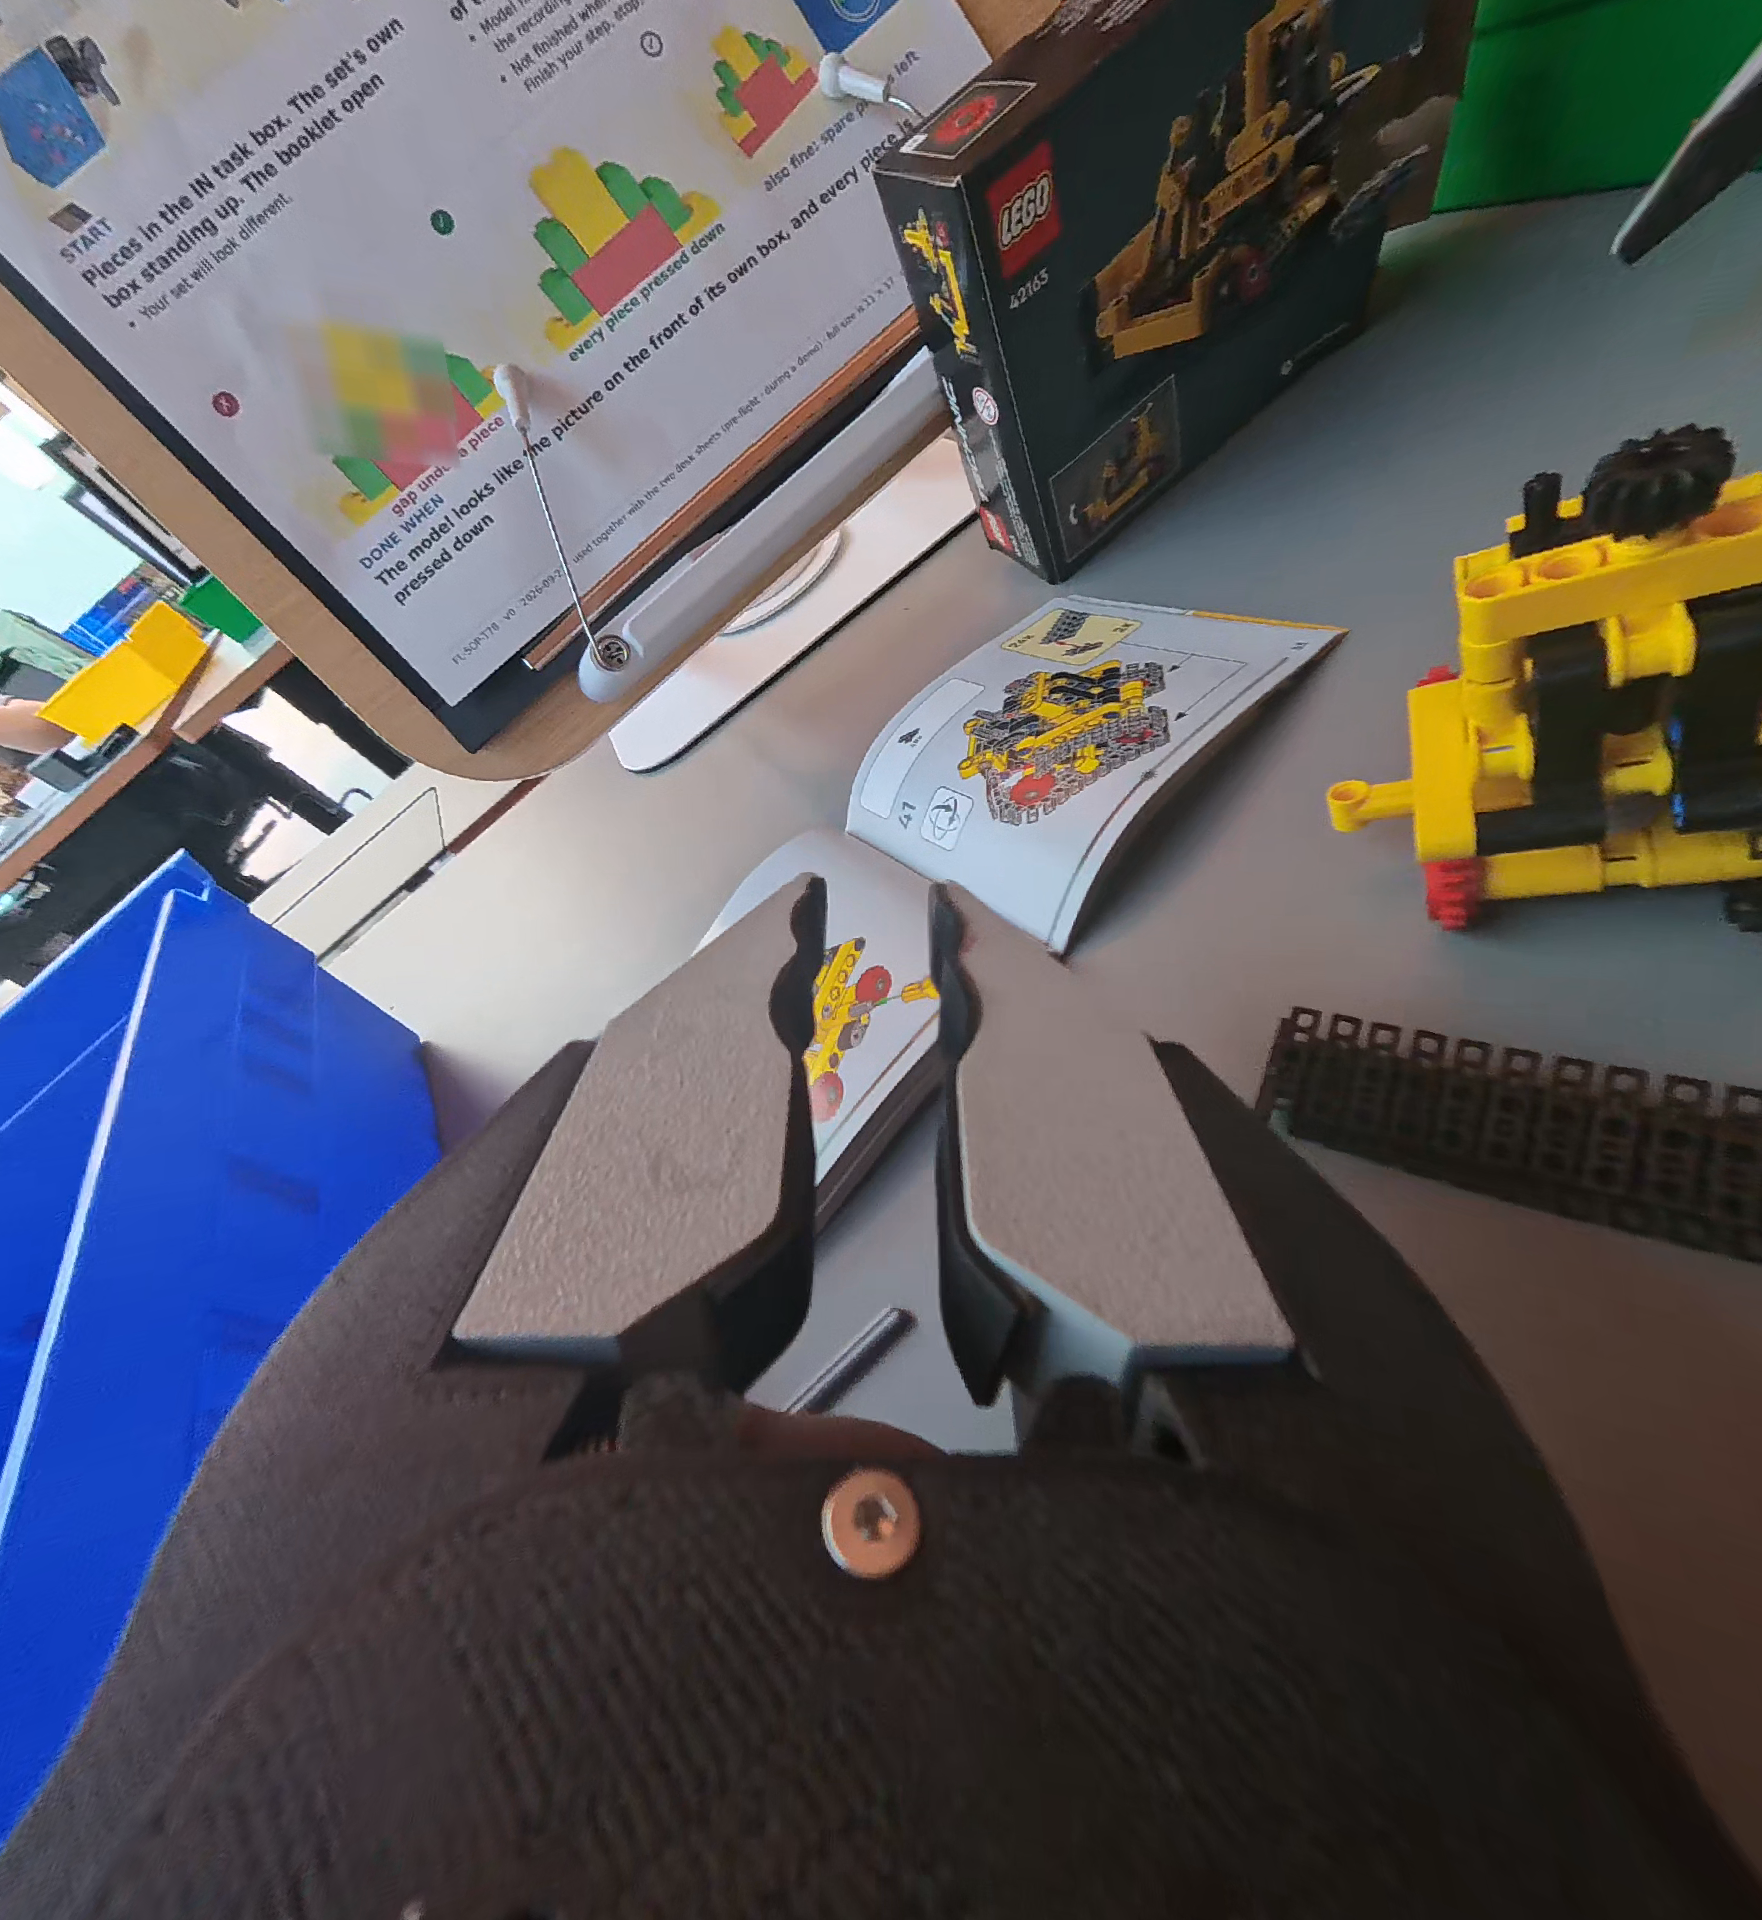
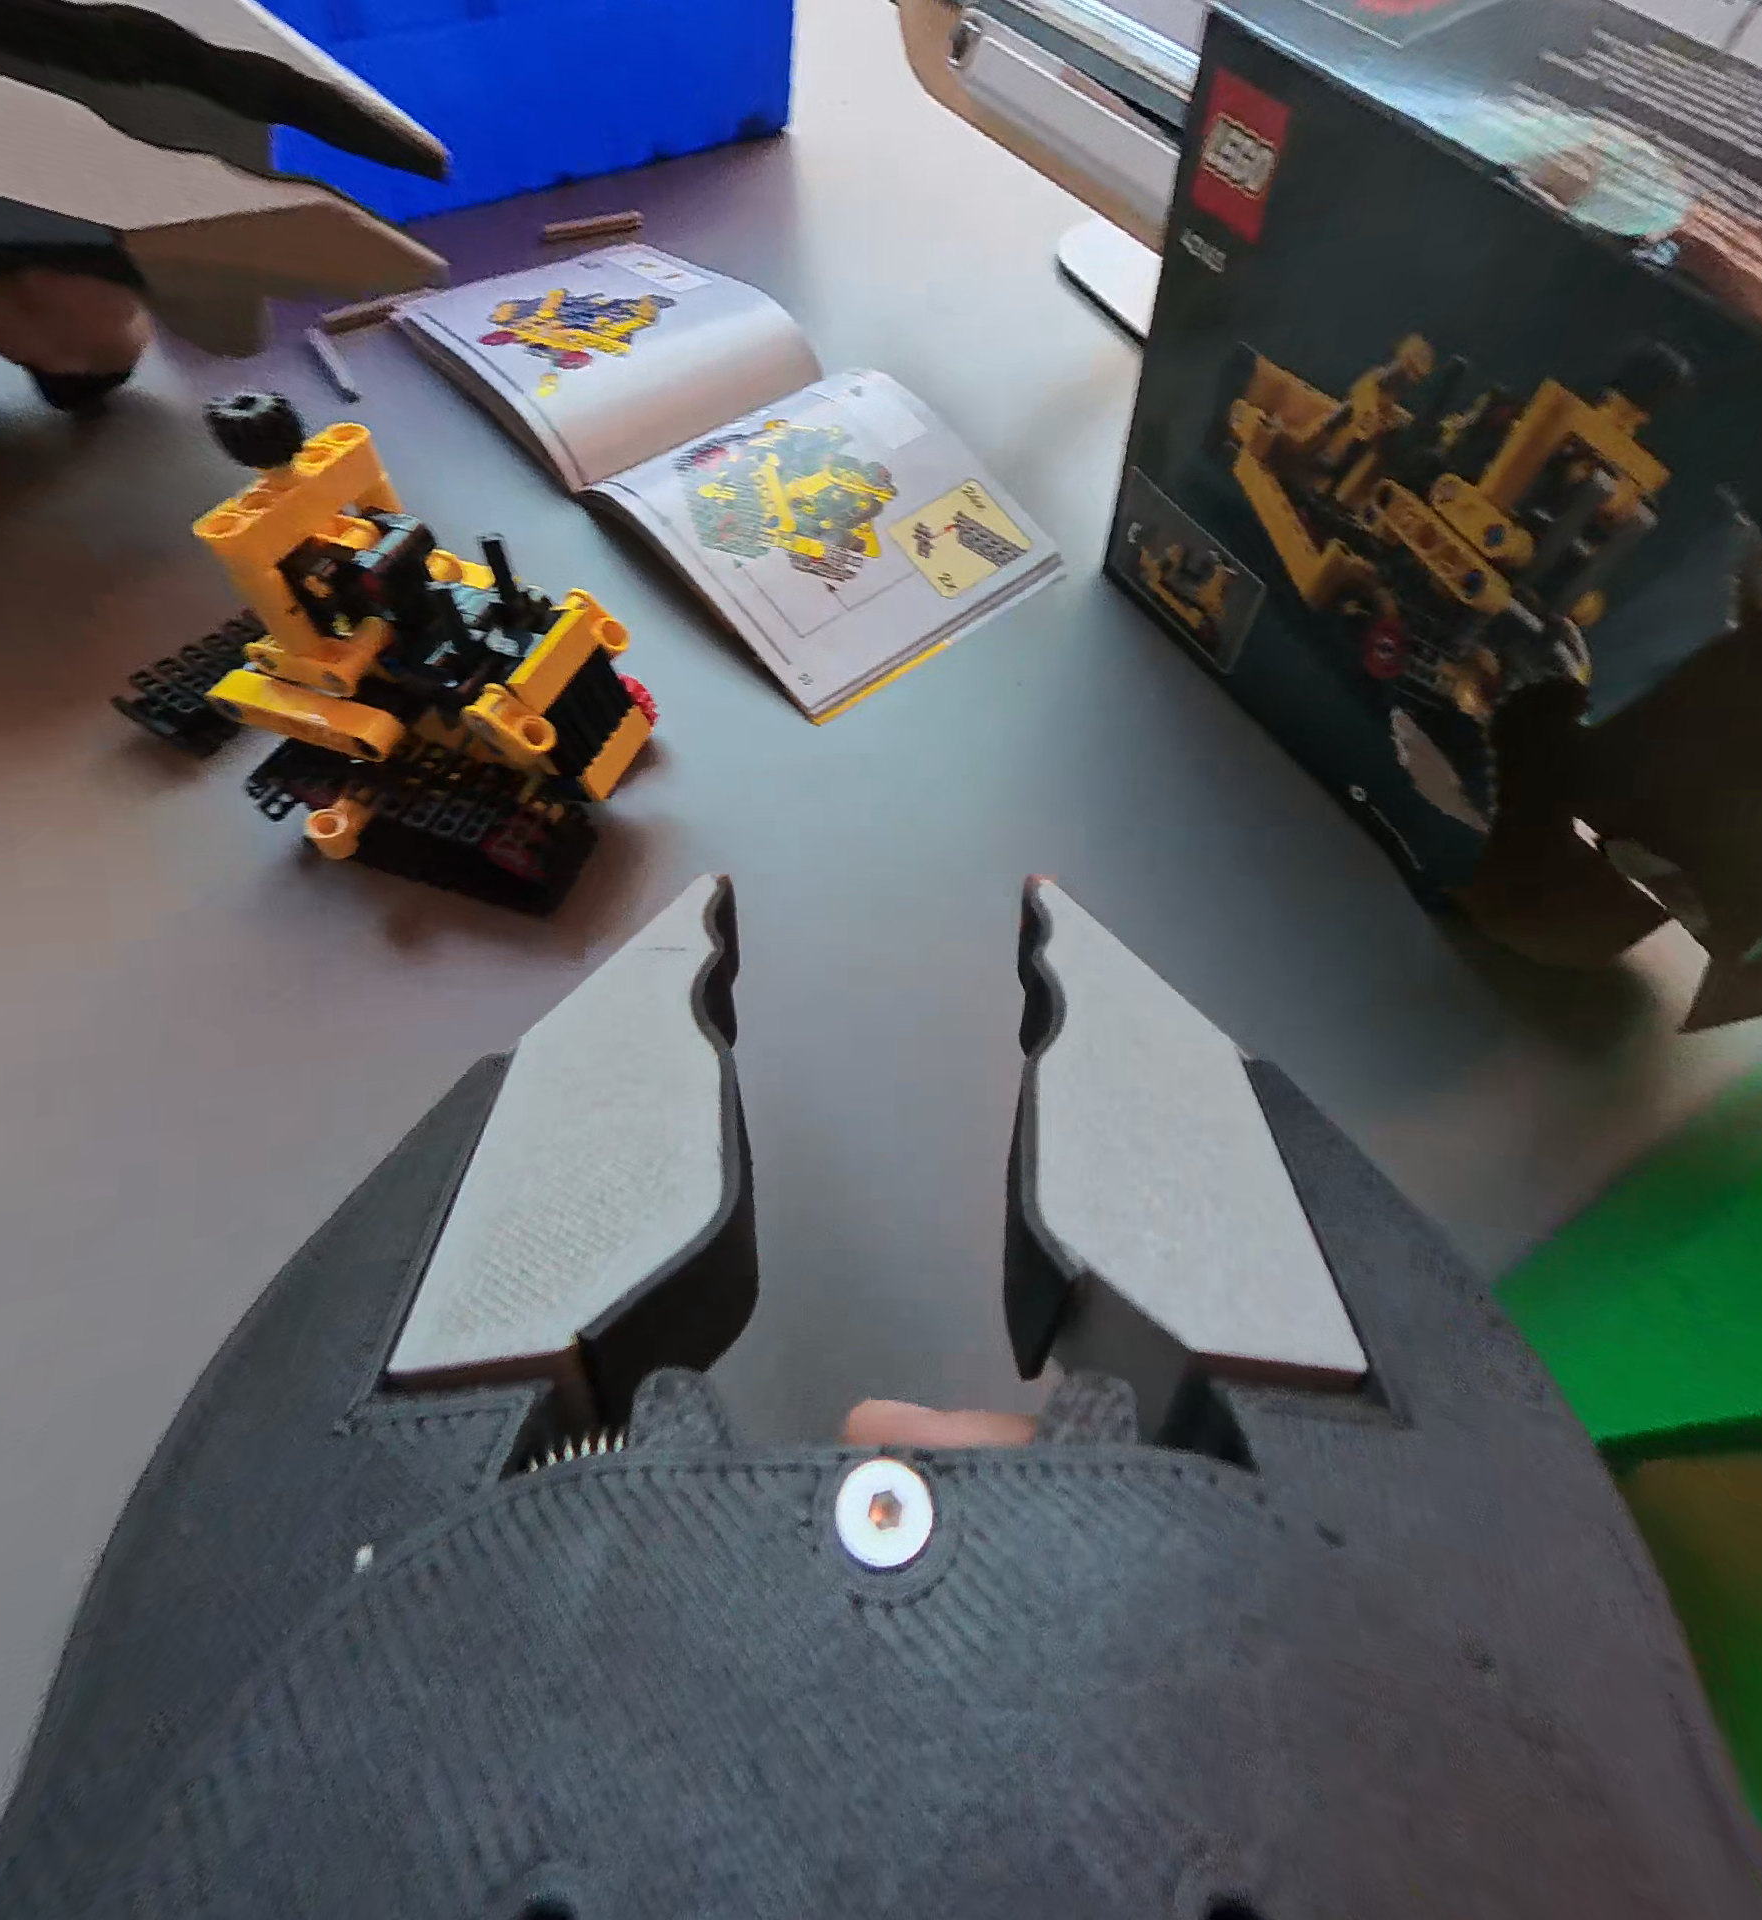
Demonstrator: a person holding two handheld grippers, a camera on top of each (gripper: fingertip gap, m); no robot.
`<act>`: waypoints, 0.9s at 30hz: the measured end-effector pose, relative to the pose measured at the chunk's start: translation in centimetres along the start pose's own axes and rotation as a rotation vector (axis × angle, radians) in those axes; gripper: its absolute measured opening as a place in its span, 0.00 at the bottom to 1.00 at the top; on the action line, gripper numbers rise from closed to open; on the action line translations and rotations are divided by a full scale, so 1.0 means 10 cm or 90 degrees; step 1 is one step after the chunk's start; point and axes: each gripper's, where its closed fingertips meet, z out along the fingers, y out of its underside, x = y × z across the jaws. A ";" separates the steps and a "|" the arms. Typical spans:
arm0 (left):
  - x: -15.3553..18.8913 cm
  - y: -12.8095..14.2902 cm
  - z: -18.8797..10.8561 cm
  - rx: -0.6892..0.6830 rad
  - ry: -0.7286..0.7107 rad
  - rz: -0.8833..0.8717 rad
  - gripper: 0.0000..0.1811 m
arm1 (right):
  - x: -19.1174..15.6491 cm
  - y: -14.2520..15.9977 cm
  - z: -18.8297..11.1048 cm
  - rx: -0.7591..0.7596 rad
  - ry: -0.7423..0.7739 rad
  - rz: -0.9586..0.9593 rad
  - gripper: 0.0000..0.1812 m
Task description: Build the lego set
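Note:
The partly built yellow and black bulldozer model (image 1: 1625,707) stands on the grey table, right of and beyond my left gripper (image 1: 882,904); it also shows in the right wrist view (image 2: 420,665). A loose black track strip (image 1: 1563,1132) lies in front of it. The open instruction booklet (image 1: 1095,727) lies just beyond the left fingertips. My left gripper is narrowly open and empty. My right gripper (image 2: 877,894) is wide open and empty above bare table, with the model ahead to its left. A dark axle (image 1: 851,1356) lies on the table under the left gripper.
The set's box (image 1: 1168,291) stands upright behind the booklet, also at right in the right wrist view (image 2: 1428,520). A blue bin (image 1: 129,1247) is close on the left. A green bin (image 2: 1708,1299) is at the right. A printed sheet on a stand (image 1: 389,260) rises behind. Loose rods (image 2: 591,223) lie near the booklet. Across from one pair of fingers to the other is roughly 20 centimetres. My left gripper is the nearer one to the dark axle (image 1: 851,1356): about 10 centimetres, against 25 centimetres. My right wrist view (image 2: 347,376) looks at it from another angle.

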 end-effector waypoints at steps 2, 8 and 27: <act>0.00 -0.01 -0.01 0.006 -0.002 0.009 0.02 | 0.10 0.04 0.01 -0.012 0.034 0.025 0.28; -0.05 -0.05 -0.02 0.027 -0.013 -0.009 0.00 | 0.21 0.01 -0.06 0.011 0.071 0.061 0.28; -0.02 -0.13 -0.06 0.060 -0.030 0.022 0.00 | 0.23 0.00 -0.02 -0.006 0.176 0.034 0.20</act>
